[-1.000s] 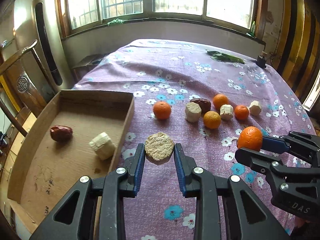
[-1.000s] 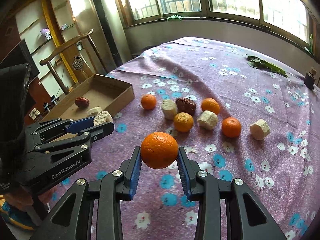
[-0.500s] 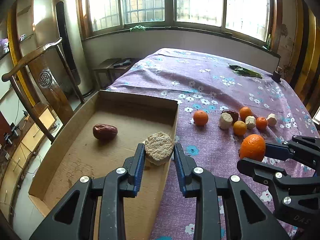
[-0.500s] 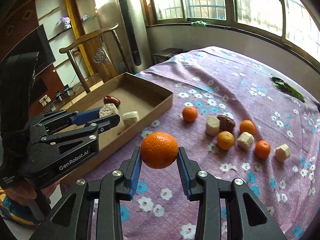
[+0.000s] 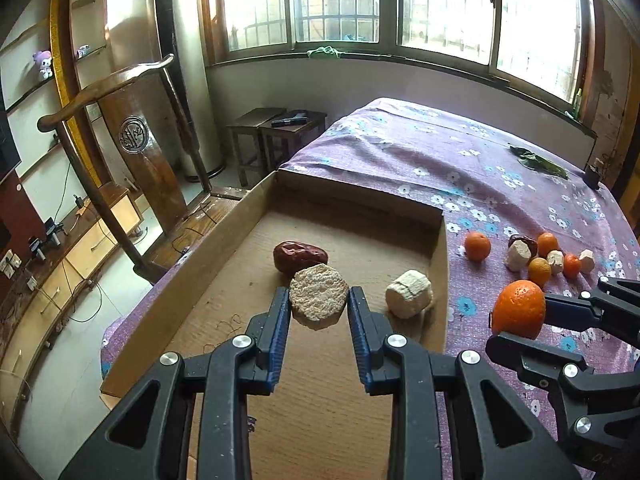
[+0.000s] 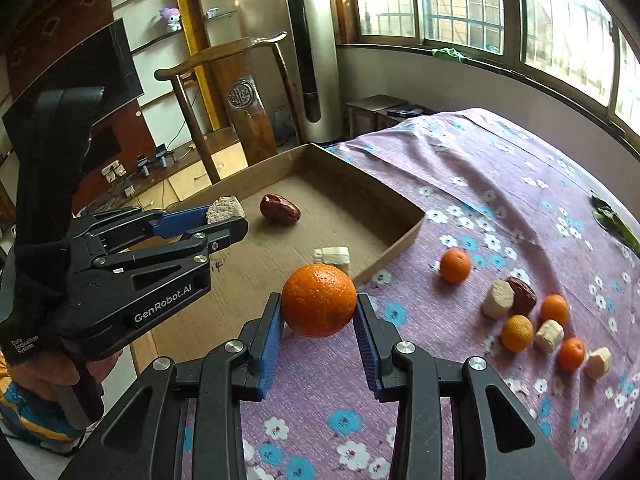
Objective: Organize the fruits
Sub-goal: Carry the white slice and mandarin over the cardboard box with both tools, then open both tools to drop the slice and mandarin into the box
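Already over the box [image 5: 248,216], the left gripper [image 5: 319,300] pinches a chunk [image 5: 318,298]; the right gripper [image 6: 318,308], clamping an orange [image 6: 319,300], hangs just outside its rim.

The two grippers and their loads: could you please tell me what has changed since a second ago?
Both have carried their loads leftward from the cloth toward the cardboard box. The left gripper, shut on the pale cut piece, is now over the box floor; the right gripper, shut on the orange, is near the box's edge. Nothing was released. The red date, the pale chunk and the loose fruit stayed put.
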Demonstrator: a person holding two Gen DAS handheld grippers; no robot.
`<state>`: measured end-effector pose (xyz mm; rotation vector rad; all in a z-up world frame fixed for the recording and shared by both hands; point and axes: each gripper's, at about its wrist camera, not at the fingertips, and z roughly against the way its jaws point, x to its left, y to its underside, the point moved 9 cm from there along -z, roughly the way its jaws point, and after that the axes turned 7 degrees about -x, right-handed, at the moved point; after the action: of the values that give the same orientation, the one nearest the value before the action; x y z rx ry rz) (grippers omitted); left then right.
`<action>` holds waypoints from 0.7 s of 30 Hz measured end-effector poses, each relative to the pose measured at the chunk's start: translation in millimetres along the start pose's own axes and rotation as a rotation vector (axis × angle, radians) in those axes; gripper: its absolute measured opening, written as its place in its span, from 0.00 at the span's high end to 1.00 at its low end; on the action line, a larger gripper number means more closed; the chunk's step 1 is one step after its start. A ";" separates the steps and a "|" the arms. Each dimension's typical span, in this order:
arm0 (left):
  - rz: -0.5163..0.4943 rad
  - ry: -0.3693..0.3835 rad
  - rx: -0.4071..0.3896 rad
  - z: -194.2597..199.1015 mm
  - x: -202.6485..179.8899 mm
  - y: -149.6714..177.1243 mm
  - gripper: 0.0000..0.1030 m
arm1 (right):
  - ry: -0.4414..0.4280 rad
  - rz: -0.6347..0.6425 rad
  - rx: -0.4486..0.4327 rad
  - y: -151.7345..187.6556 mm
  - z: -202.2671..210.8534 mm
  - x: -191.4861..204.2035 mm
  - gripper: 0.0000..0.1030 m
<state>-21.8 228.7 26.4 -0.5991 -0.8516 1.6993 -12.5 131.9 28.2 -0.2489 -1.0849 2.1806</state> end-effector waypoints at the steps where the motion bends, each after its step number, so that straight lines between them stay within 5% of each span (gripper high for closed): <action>1: 0.006 -0.006 0.004 -2.0 3.7 0.5 0.72 | -0.005 0.009 0.005 -0.8 -3.3 3.5 0.62; 21: 0.045 -0.039 0.101 -30.0 46.2 20.1 0.72 | -0.060 0.097 0.150 5.6 -77.2 36.1 0.62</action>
<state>-24.2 277.1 -6.6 -0.5207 -0.7797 1.7886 -8.1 201.8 -20.6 -0.1727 -0.9528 2.3574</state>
